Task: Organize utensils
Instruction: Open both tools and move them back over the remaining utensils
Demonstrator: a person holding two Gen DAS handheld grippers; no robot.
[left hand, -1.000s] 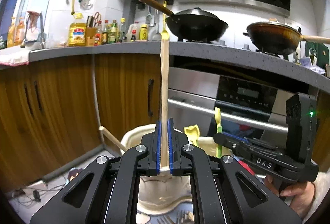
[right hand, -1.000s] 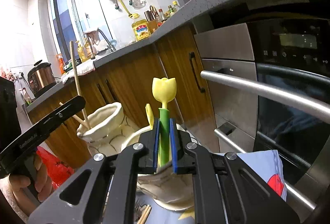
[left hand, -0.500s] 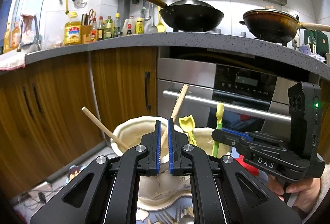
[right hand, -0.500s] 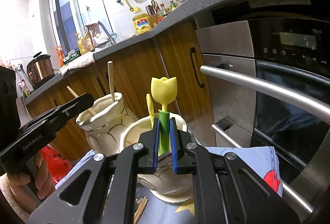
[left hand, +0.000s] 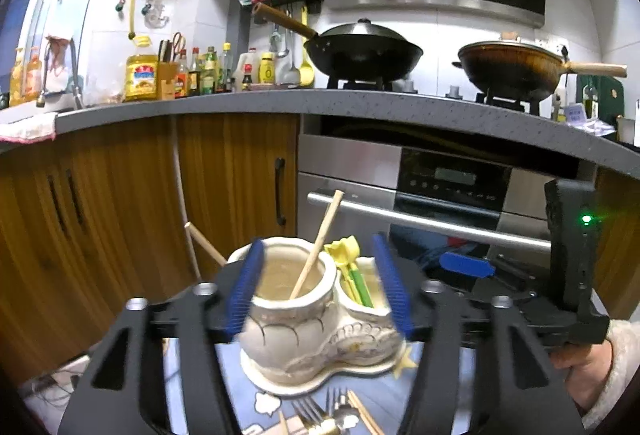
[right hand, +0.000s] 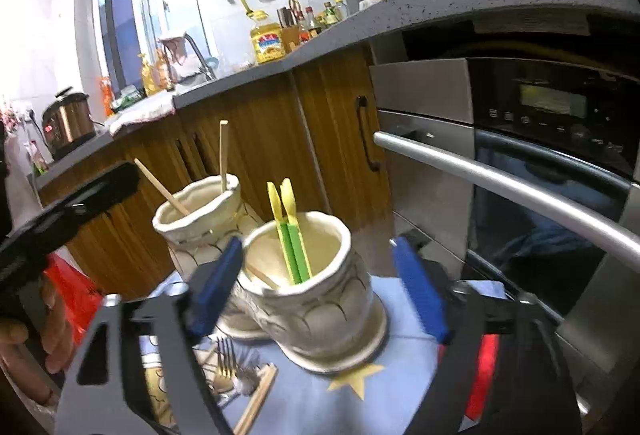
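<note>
Two cream ceramic pots stand side by side on a shared saucer, on a blue cloth (right hand: 400, 367) with a yellow star, low in front of the wooden cabinets (left hand: 224, 171) and the oven (right hand: 520, 139).

The left pot (left hand: 288, 319) sits just beyond the left gripper (left hand: 318, 291), seen between its blue pads. A wooden chopstick (left hand: 316, 247) leans in it, tip down inside, top tilted toward the right finger, and a second chopstick (left hand: 204, 245) pokes out past the left finger. The jaws are spreading apart, wide now, and the pads touch neither chopstick nor pot; both pads look blurred.

The right pot (right hand: 316, 291) lies ahead of the right gripper (right hand: 318, 291), framed by its two blue pads (right hand: 420, 291). Two green-handled utensils with yellow tops (right hand: 292, 235) stand in it, leaning against the far-left part of the rim, closer to the left pad. These jaws are also opening and stand wide, with nothing pressed between them.

Below the fingers, nearer than the pots, loose cutlery lies on the cloth: a fork (right hand: 226, 355), something metal beside it, and more chopsticks (right hand: 256, 399).

A person's hand (left hand: 580, 371) grips the right tool's handle at the far right of the left view; another hand (right hand: 24, 335) holds the left tool at the far left of the right view.
</note>
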